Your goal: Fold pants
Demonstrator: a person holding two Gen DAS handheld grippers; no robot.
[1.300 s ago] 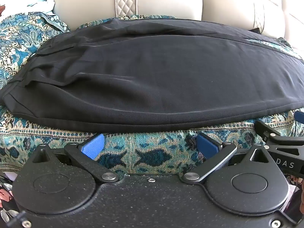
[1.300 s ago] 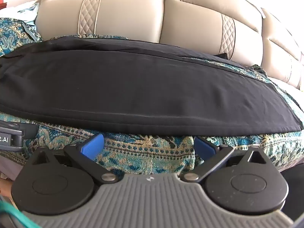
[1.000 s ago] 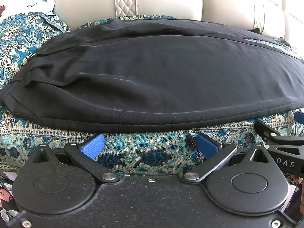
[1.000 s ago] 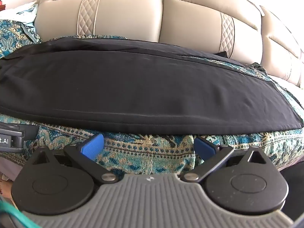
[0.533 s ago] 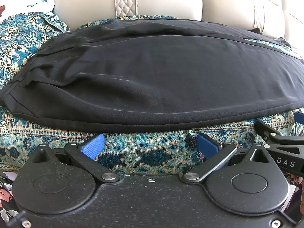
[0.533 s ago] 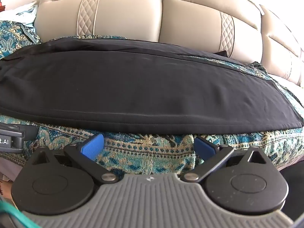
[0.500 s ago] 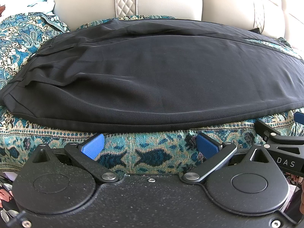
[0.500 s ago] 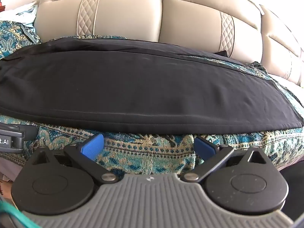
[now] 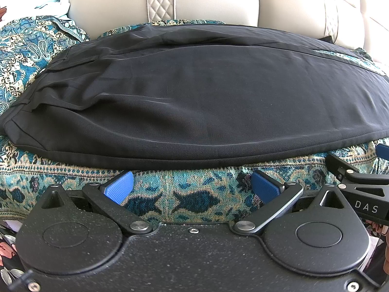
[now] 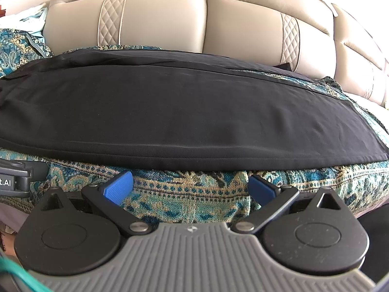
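Note:
Black pants (image 9: 194, 97) lie flat along the sofa seat, one leg folded over the other, waistband at the left and hems at the right (image 10: 352, 133). My left gripper (image 9: 192, 187) is open and empty, just in front of the pants' near edge, close to the waist half. My right gripper (image 10: 190, 186) is open and empty, just in front of the near edge at the leg half. Its blue pads (image 10: 119, 187) stand wide apart. Each gripper shows at the side of the other's view.
A teal patterned throw (image 9: 189, 194) covers the sofa seat under the pants and hangs over the front edge. Beige leather backrests (image 10: 158, 17) rise behind. A bunched patterned cloth (image 9: 24, 43) lies at the far left.
The right gripper has drifted slightly; the left has not moved. The pants lie the same.

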